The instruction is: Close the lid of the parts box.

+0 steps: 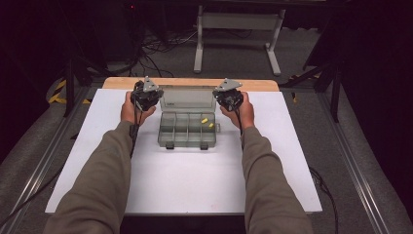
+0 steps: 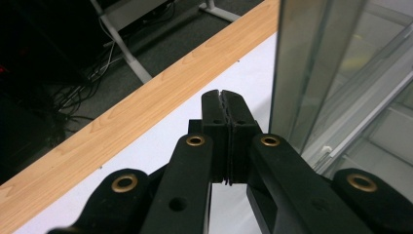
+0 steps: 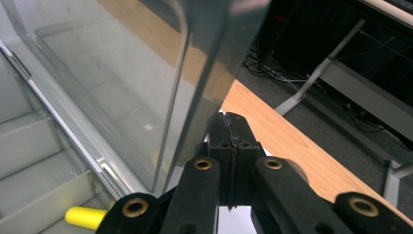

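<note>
A: From the high view, why does the organizer box sit mid-table with its lid upright?

B: The left gripper and right gripper flank the lid's ends, probably steadying it.

A: In the left gripper view?

B: Jaws closed together, empty; lid edge just beside.

A: The right gripper view?

B: Closed, empty too; contact is unclear. A yellow piece is partly cut off.

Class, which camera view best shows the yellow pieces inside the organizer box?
The high view: both yellow pieces lie unobstructed in a right-hand compartment of the open box. The right gripper view shows one yellow piece, partly hidden by the gripper. The left gripper view gives the lid edge instead.
</note>
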`<state>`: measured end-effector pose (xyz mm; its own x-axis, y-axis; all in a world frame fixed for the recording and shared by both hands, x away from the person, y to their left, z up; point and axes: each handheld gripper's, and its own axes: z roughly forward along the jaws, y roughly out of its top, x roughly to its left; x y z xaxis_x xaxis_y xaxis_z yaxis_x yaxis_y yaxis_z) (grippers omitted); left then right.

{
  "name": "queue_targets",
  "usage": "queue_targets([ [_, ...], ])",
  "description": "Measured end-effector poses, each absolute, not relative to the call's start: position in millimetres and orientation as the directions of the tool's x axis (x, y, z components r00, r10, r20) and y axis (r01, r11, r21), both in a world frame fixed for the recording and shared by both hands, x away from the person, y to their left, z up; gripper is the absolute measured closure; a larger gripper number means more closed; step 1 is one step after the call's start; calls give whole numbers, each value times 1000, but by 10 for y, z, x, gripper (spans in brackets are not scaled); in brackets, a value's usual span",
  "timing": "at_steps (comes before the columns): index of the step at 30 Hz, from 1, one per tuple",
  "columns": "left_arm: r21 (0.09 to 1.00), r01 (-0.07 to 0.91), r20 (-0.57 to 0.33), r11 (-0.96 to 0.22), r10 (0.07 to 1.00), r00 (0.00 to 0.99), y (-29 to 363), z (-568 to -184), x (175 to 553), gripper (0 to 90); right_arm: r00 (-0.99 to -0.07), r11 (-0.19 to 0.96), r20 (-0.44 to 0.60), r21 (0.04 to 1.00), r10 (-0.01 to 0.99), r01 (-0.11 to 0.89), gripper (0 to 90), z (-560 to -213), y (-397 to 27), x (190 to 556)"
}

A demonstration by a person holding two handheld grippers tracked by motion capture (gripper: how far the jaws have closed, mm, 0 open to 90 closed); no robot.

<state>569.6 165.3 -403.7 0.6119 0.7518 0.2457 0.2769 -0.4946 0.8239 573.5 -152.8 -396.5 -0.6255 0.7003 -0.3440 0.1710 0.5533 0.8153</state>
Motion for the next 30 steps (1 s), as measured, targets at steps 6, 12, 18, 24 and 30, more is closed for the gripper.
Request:
queue_targets([
  [6,826,252,263,-504,740,619,1671,-3987,5622,891,-630,540,-336,826,700,160,900,-3897,-1537,5685],
  [12,825,249,264,-508,734,626,1669,-3952,5584,894,-633,533,-331,832,700,154,900,-3858,-1536,5642],
  [18,828,233,272,-510,729,628,1681,-3894,5546,894,-630,536,-341,832,698,144,900,-3812,-1522,5604],
  [24,823,233,273,-518,721,637,1689,-3872,5525,893,-628,528,-336,837,702,143,900,-3793,-1519,5564],
  [30,808,217,302,-547,702,645,1693,-3821,5463,893,-631,534,-344,835,696,134,900,-3771,-1523,5514],
])
